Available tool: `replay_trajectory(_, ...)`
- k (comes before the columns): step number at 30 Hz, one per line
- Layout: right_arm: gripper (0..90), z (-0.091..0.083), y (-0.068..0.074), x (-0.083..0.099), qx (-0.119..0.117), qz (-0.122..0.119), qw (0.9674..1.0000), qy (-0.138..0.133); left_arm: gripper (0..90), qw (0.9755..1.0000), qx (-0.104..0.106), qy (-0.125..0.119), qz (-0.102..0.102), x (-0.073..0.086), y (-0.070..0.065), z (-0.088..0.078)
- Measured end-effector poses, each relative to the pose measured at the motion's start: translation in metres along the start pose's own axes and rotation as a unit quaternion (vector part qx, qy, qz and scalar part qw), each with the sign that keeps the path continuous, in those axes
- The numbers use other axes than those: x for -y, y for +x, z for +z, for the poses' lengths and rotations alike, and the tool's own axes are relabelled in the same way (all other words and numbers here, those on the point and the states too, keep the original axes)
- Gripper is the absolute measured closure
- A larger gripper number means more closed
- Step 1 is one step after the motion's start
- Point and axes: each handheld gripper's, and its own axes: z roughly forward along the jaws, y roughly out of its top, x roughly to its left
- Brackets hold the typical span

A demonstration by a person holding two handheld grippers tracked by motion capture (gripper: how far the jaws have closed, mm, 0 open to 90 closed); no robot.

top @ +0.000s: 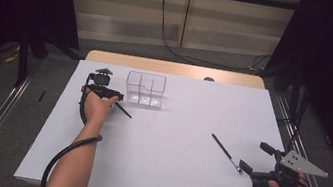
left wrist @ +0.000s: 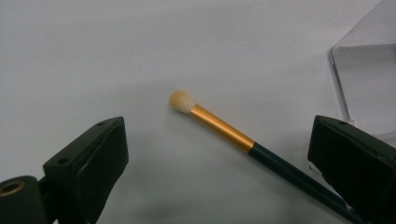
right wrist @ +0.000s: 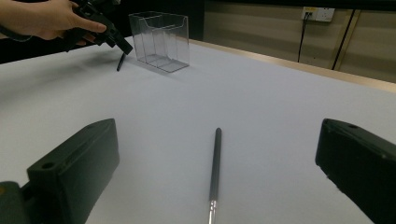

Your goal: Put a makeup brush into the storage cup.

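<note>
Beside the clear organizer (top: 145, 89), a makeup brush (left wrist: 219, 128) is framed by the spread left hand-held gripper (left wrist: 217, 144); closing on its handle is probably needed next.

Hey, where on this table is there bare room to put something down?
The widest bare stretch lies between the clear box and the brush near the right gripper. The far right corner is free too. It is crowded at the left gripper, over the gold-banded brush beside the box.
</note>
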Motion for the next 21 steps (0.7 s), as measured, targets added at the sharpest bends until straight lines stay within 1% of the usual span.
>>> replay_trajectory(1,0.0,0.0001,0.0000,-0.0001,0.000,-0.001,1.0000,0.001,5.0,1.0000,0.001,0.004,-0.001,0.0000,-0.0006,-0.0001)
replay_trajectory(2,0.0,0.0002,0.0000,0.0000,0.000,0.000,1.0000,0.001,5.0,1.0000,0.002,0.001,-0.004,0.0004,-0.0014,0.0012)
replay_trajectory(4,0.0,0.0001,0.0000,0.0001,-0.001,0.000,1.0000,0.001,5.5,1.0000,0.001,0.005,-0.001,0.0006,-0.0014,0.0018)
replay_trajectory(9,0.0,-0.0003,-0.0003,0.0002,0.001,0.000,1.0000,0.000,6.9,1.0000,0.003,0.005,-0.007,0.0012,-0.0004,0.0024)
replay_trajectory(14,0.0,-0.0005,-0.0004,0.0002,0.003,0.001,1.0000,0.000,7.3,0.9999,0.006,0.006,-0.006,0.0001,0.0012,0.0018)
replay_trajectory(15,0.0,-0.0005,-0.0004,0.0000,0.002,0.001,1.0000,-0.001,7.3,0.9999,0.003,0.002,-0.011,0.0002,0.0005,0.0023)
replay_trajectory(18,0.0,-0.0004,-0.0005,0.0000,0.002,0.001,1.0000,-0.001,7.3,0.9999,0.002,0.000,-0.010,-0.0007,0.0009,0.0020)
replay_trajectory(21,0.0,-0.0003,-0.0007,0.0002,0.002,0.000,1.0000,0.000,7.3,0.9999,0.001,0.000,-0.014,-0.0008,0.0000,0.0029)
